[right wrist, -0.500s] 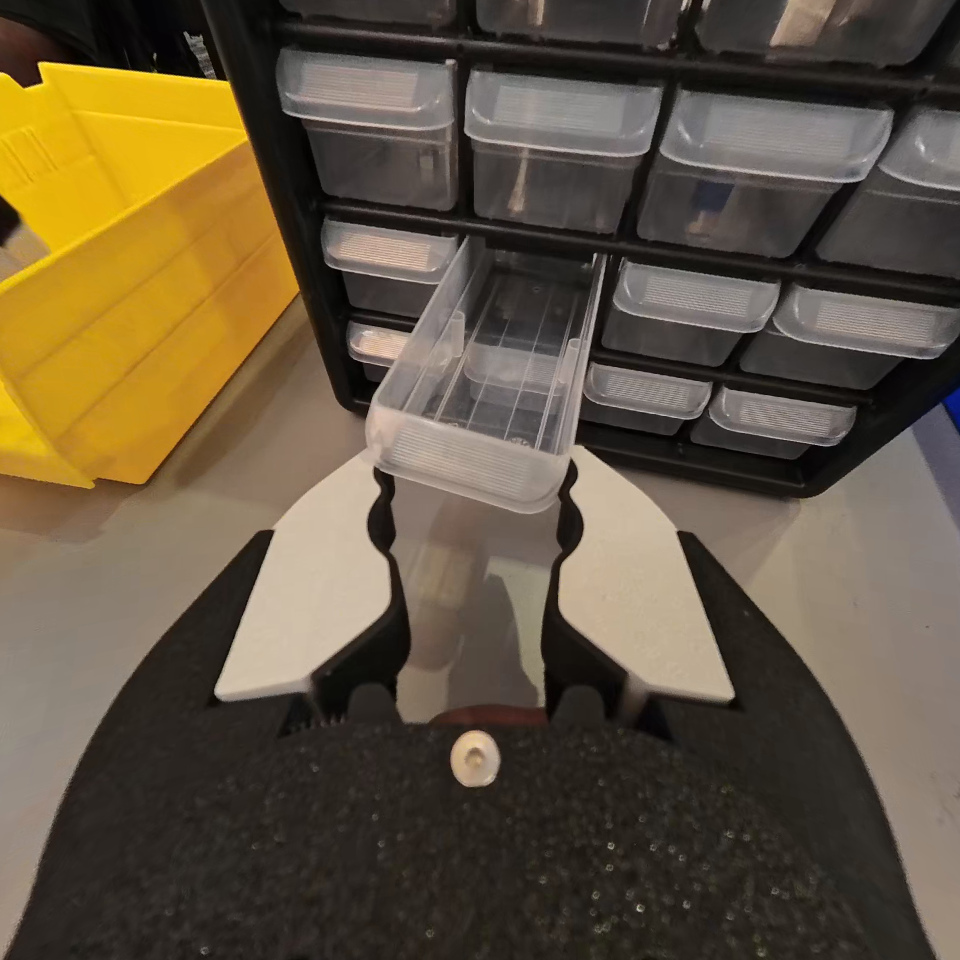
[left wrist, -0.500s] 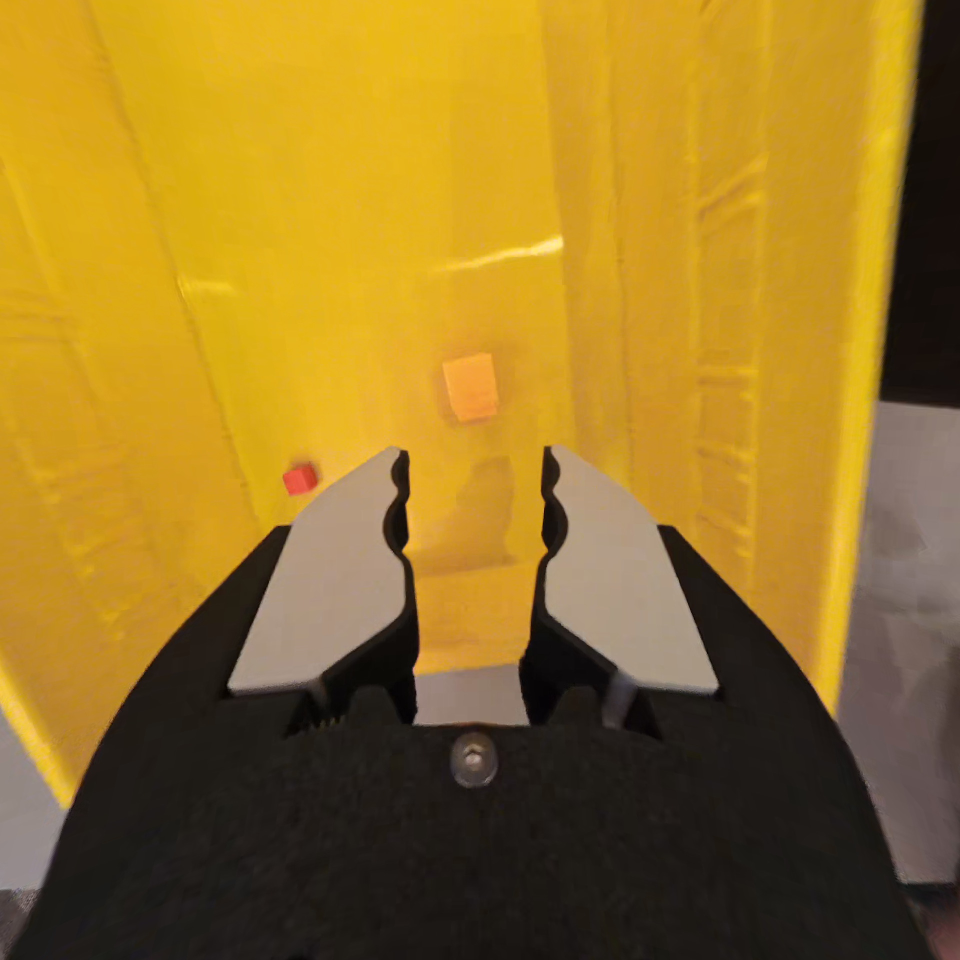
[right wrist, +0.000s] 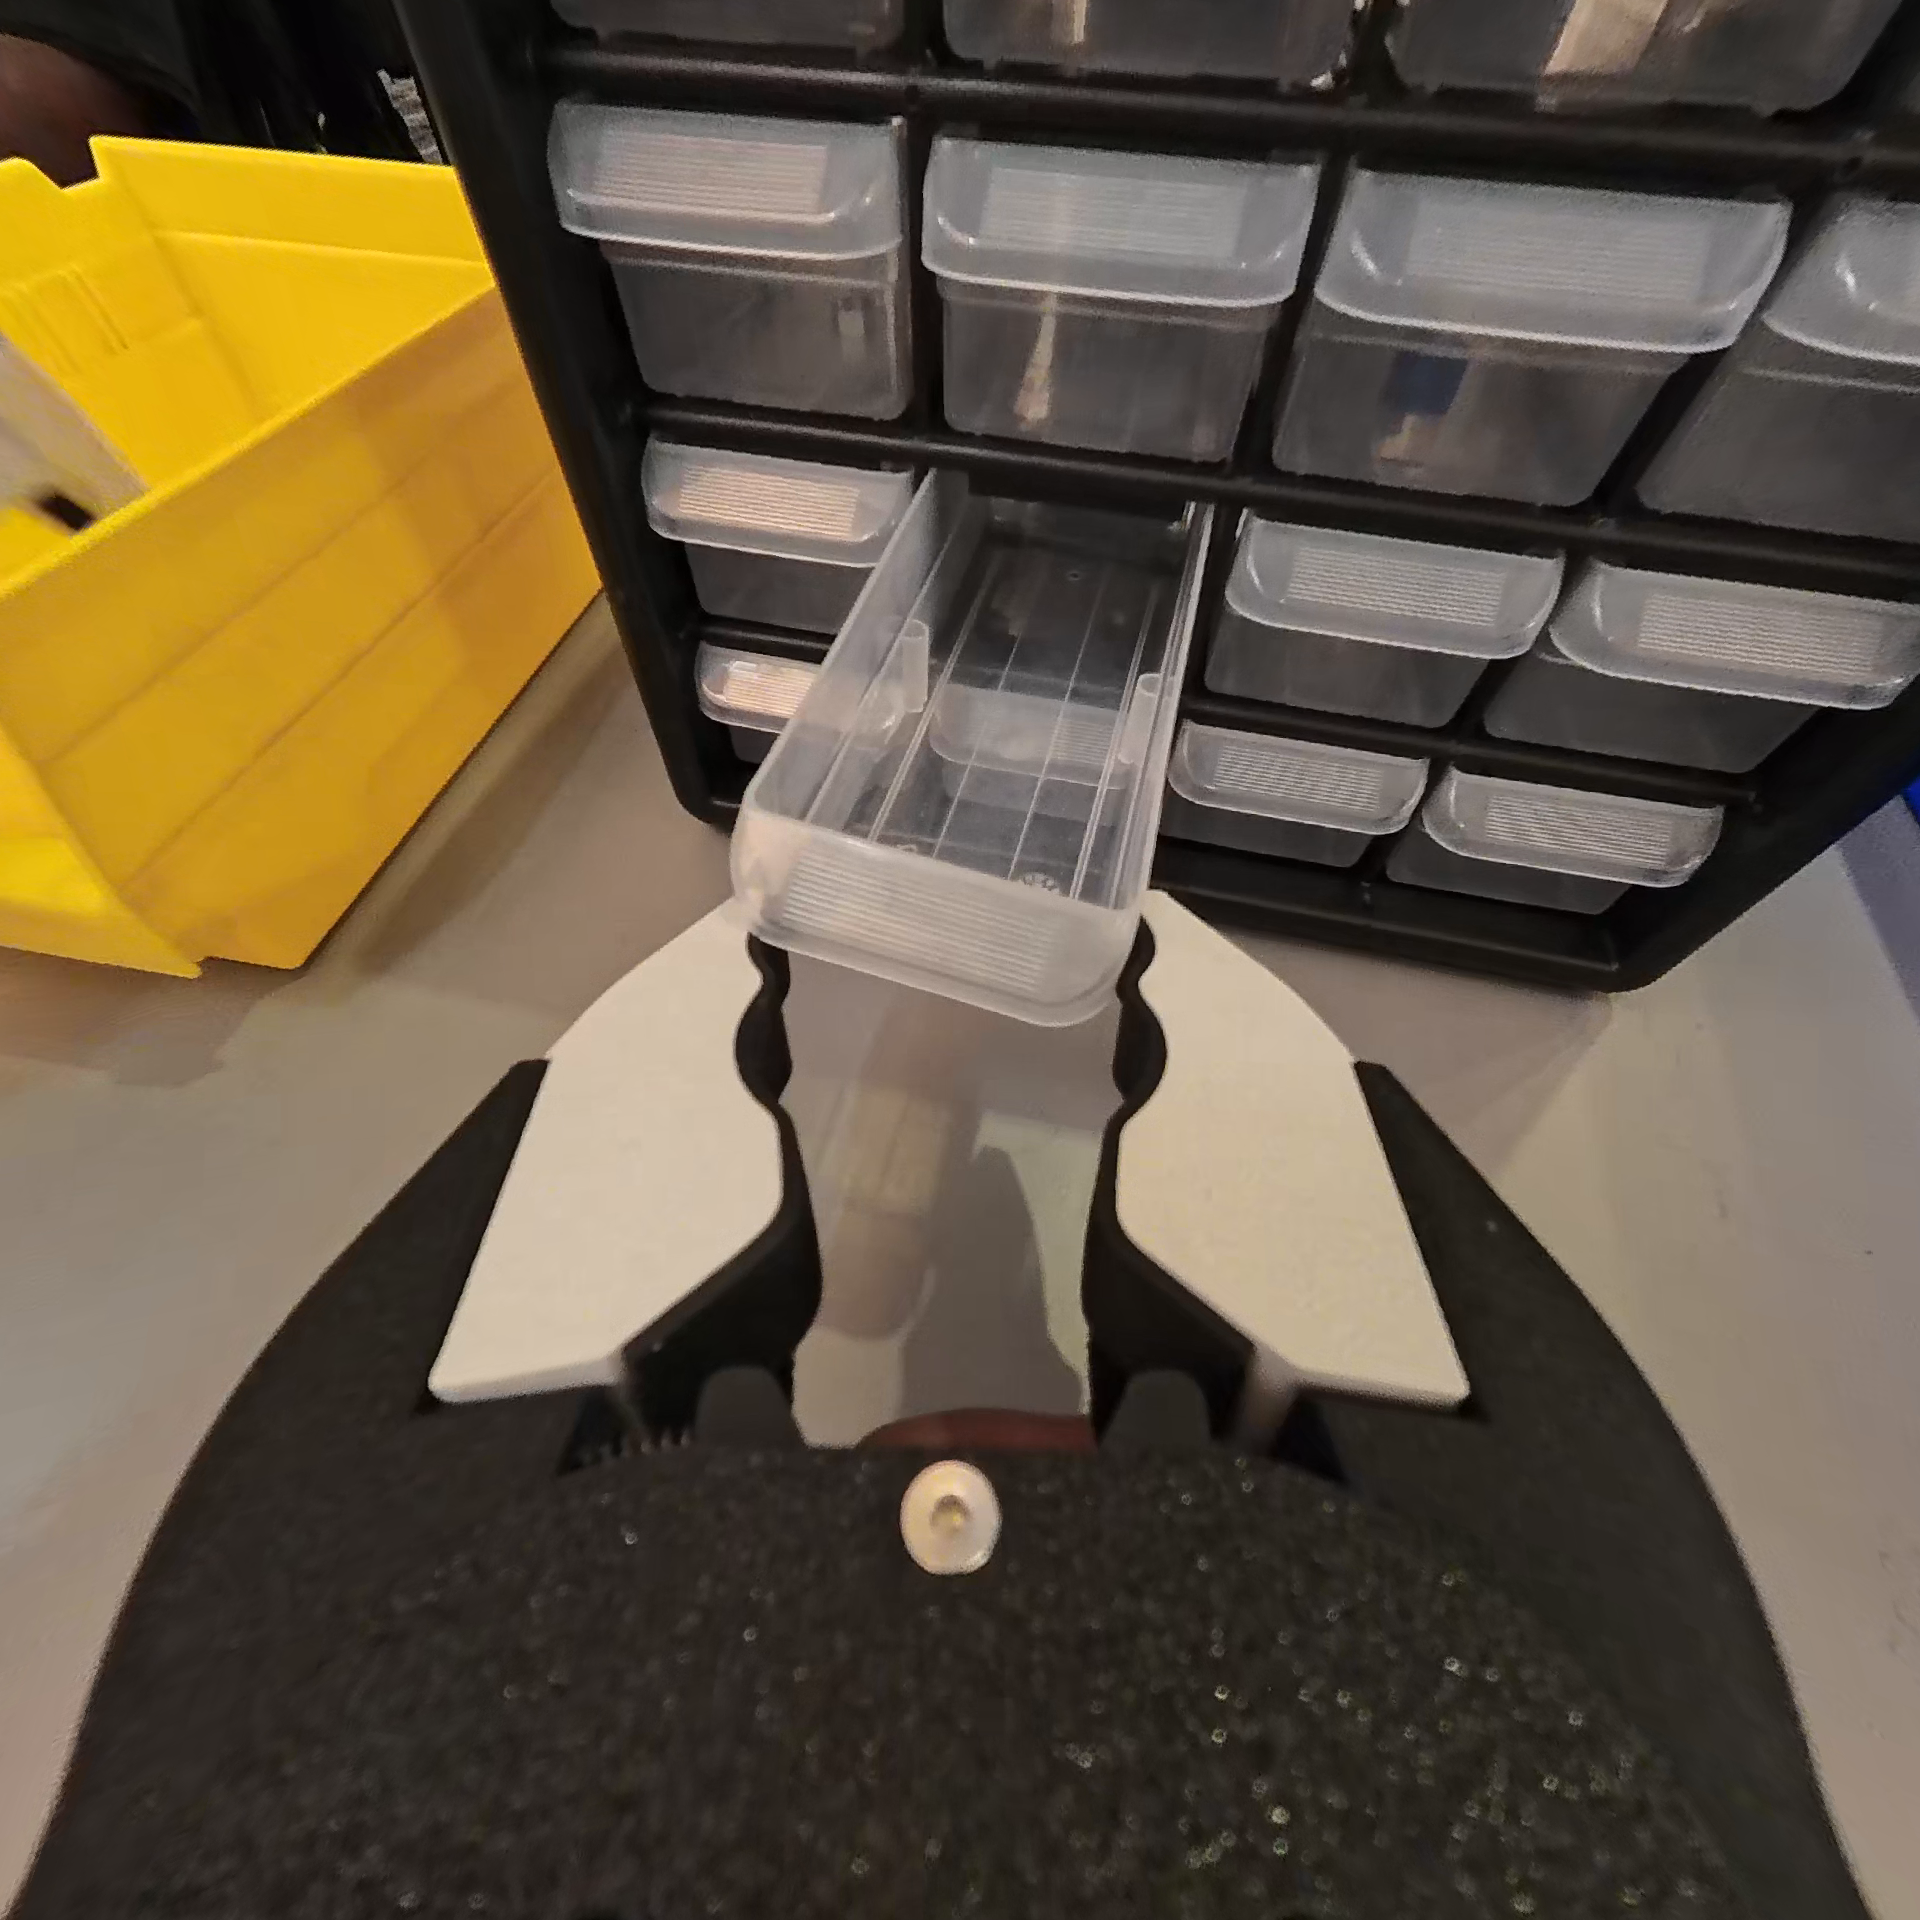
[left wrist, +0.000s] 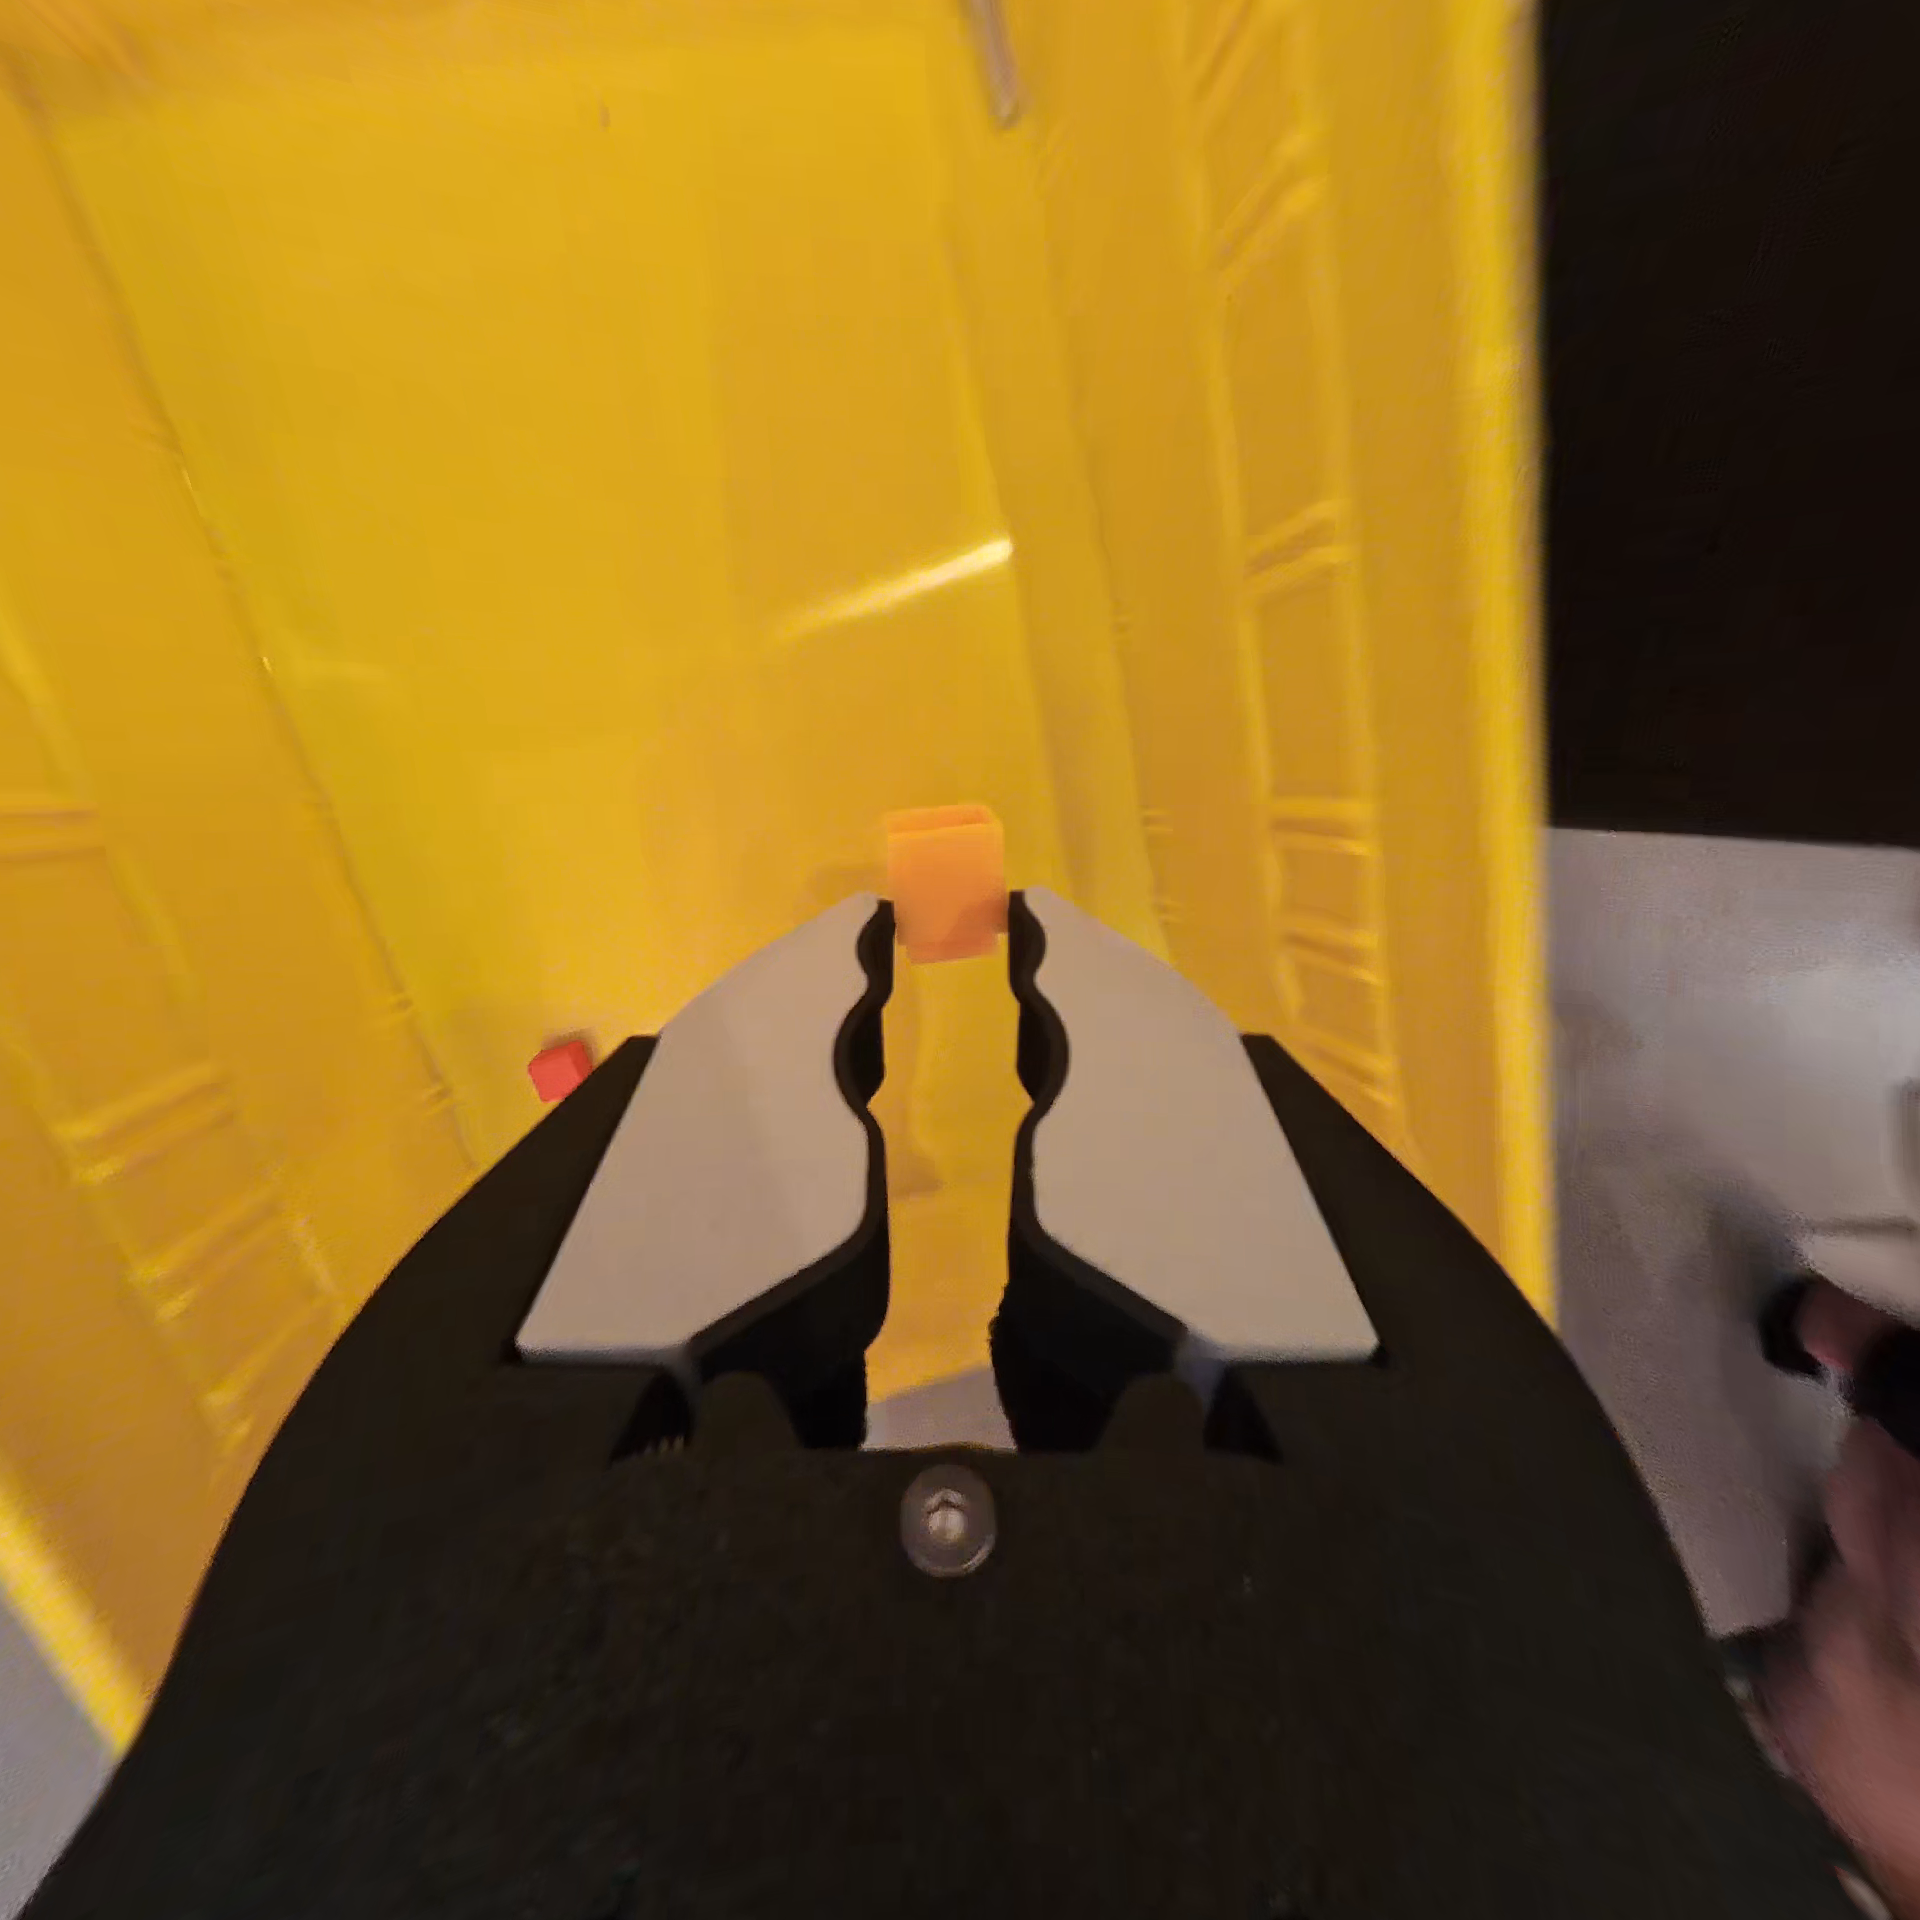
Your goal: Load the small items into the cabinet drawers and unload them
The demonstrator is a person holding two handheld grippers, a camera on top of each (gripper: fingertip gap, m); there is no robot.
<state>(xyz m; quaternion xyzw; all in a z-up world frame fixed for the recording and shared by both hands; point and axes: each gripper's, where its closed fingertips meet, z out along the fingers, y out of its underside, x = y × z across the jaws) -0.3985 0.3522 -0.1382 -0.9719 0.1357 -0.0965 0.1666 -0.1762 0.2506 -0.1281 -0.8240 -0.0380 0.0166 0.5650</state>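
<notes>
The left gripper (left wrist: pixel 948 914) points down into the yellow bin (left wrist: pixel 623 520). Its tips sit on either side of an orange block (left wrist: pixel 943 883), and the jaws stand close against the block's two sides; it appears pinched between them, though the blur leaves the contact a little unsure. A smaller red block (left wrist: pixel 558 1070) lies on the bin floor to the left, well apart from the orange one and partly behind the gripper's black body. A thin grey metal piece (left wrist: pixel 997 62) shows at the top of the bin. To the right of the bin is grey table (left wrist: pixel 1714 1039), and a person's hand (left wrist: pixel 1860 1558) shows blurred at the right edge.

The right gripper (right wrist: pixel 940 961) hovers low over the table (right wrist: pixel 312 1091) in front of the black cabinet (right wrist: pixel 540 416), its jaws spread wide and holding nothing. Its tips flank the front of one clear drawer (right wrist: pixel 935 914), which is pulled far out of the second row seen from below; whether the tips touch it cannot be told. That drawer looks empty. The other clear drawers are pushed in, and a few in the upper rows hold dim shapes too unclear to name. The bin (right wrist: pixel 260 623) stands just left of the cabinet.

No writing or brand can be read anywhere; the drawer fronts bear only ribbed panels.
</notes>
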